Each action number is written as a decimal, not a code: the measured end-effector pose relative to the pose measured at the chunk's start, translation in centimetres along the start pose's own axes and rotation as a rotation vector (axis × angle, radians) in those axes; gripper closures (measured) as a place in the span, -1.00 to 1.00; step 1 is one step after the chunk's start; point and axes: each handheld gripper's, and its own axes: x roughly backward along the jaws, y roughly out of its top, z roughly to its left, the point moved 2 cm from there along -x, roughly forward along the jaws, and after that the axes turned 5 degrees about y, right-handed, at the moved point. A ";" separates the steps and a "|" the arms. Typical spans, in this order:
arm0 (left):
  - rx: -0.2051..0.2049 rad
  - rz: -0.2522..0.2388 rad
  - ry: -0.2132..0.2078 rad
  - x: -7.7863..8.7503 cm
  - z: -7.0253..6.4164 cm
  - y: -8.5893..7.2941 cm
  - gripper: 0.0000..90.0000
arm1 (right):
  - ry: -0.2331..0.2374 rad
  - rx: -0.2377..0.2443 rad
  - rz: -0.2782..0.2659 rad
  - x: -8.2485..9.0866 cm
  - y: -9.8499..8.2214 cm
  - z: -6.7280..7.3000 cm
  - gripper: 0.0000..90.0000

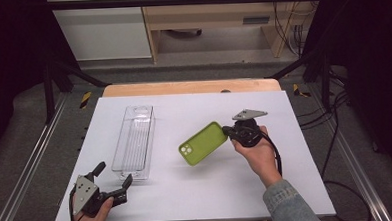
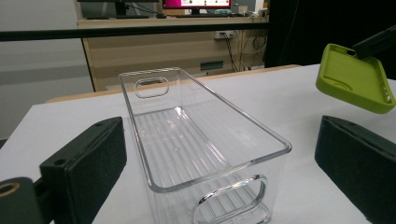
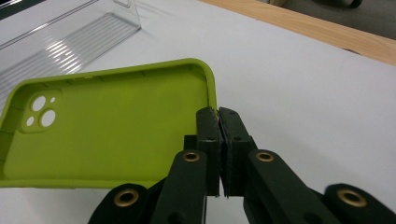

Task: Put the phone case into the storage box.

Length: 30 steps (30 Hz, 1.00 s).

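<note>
The green phone case (image 1: 203, 142) hung in the air above the middle of the desk (image 1: 287, 186), tilted, its hollow side up and its camera cutout toward the near left end. The right gripper (image 1: 228, 131) had it by the rim of its far right end: in the right gripper view the two black jaws stood pressed together on the thin edge of the case (image 3: 107, 135), so that the rest of the case reached out to the left of them. The hand behind the gripper came in from the lower right, in a denim sleeve (image 1: 288, 201).

To the left of the case, well apart from it, a clear plastic bin (image 1: 134, 143) stood on the desk, long and narrow, with a handle slot in each end, its length running away from the person. Nothing lay between the case and the bin but bare white desk.

The left gripper (image 1: 114, 178) rested at the near left corner, just before the bin's near end, its jaws spread wide and holding nothing; in the left gripper view the bin (image 2: 196, 140) stood between them.
</note>
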 end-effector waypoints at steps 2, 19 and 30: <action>0.024 -0.008 -0.002 0.0 0.1 0.2 -0.96 | -0.007 -0.007 -0.011 0.4 -0.1 -0.1 0.96; 0.007 0.006 -0.061 -1.3 -2.2 5.0 -0.96 | -0.036 -0.012 -0.063 2.7 -0.1 0.1 0.96; -0.008 0.038 -0.103 -3.0 -3.8 6.6 -0.96 | -0.050 -0.014 -0.106 4.2 0.9 0.1 0.96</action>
